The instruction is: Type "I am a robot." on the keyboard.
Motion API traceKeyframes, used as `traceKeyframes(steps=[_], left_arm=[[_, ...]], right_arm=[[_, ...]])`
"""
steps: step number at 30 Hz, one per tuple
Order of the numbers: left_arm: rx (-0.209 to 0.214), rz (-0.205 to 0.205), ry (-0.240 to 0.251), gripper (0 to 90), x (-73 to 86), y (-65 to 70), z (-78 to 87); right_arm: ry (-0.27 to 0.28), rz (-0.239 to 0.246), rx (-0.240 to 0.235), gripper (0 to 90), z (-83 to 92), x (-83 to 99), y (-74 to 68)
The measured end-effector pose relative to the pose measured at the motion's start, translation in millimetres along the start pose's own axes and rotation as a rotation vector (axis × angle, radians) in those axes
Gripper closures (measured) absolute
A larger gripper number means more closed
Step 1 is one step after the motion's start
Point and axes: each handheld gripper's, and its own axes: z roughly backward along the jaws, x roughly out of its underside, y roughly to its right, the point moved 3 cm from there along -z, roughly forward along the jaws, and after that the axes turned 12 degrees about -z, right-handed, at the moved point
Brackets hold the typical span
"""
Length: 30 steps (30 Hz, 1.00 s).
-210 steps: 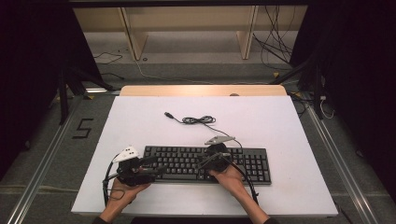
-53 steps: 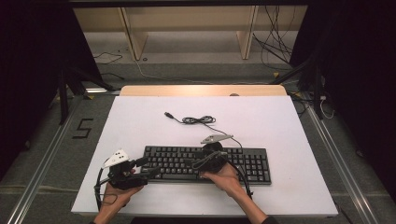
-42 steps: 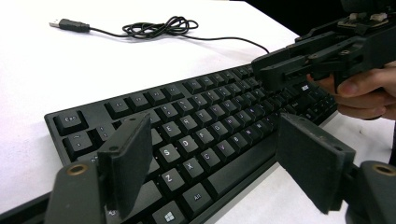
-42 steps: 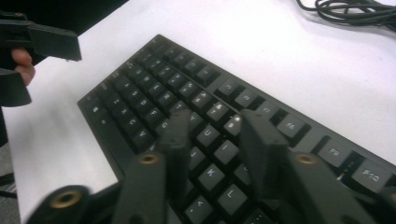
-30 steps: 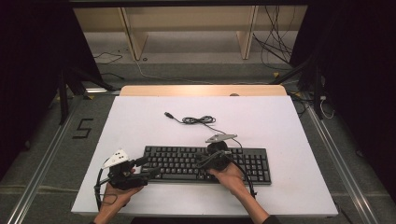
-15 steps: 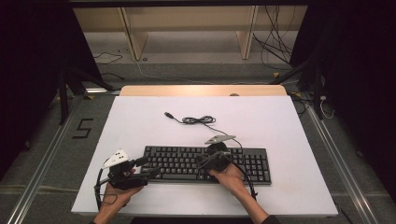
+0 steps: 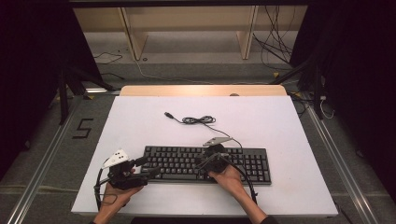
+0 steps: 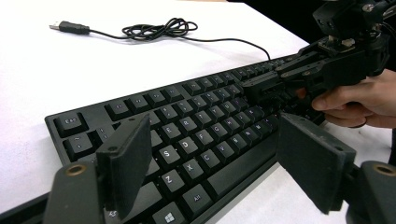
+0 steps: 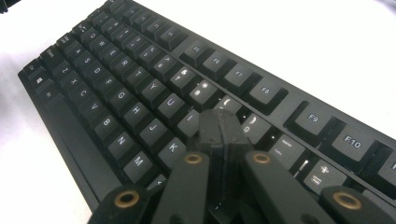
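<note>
The left gripper (image 7: 148, 166) is now sitting off the keyboard's (image 7: 187, 158) near left corner, having slid outward and toward the person from where it lay seven seconds ago, and it is hardly shifting over the last second. That suggests it is standing by rather than pressing keys. Its jaws are standing wide apart, holding nothing and touching nothing; in the left gripper view the lower-left block of keys lies between and just beyond them, with the coiled cable (image 8: 156, 28) and its USB plug (image 8: 70, 27) lying well beyond on the white tabletop (image 8: 42, 84).

The right gripper (image 7: 201, 162) is doing the work. Over the last two seconds it is drifting slightly rightward along the key rows. Its jaws are pressed together into a single blunt tip, gripping nothing, and in the right gripper view that tip is resting down among the keys just beyond the K, near the number row; whether a key is actually being depressed cannot be told. The typing-style poking seems to be under way.
</note>
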Motion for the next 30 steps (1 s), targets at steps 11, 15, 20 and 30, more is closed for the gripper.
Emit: traceKeyframes(steps=[11, 15, 20, 30], left_arm=[[-0.003, -0.004, -0.008, 26.5, 0.0, -0.9, -1.0], [-0.005, -0.002, -0.01, 26.6, -0.1, -1.2, -1.8], [-0.001, 0.0, -0.015, 27.0, -0.4, -1.1, -3.5], [0.002, -0.005, -0.029, 27.5, -0.9, -0.2, -9.8]], right_arm=[[0.047, -0.047, -0.045, 86.4, 8.7, -3.9, 0.1], [0.057, -0.049, -0.056, 83.1, 12.8, -4.7, -1.2], [0.064, -0.046, -0.074, 77.2, 17.0, -4.8, -2.6], [0.072, -0.031, -0.118, 60.1, 23.3, -3.8, -6.6]])
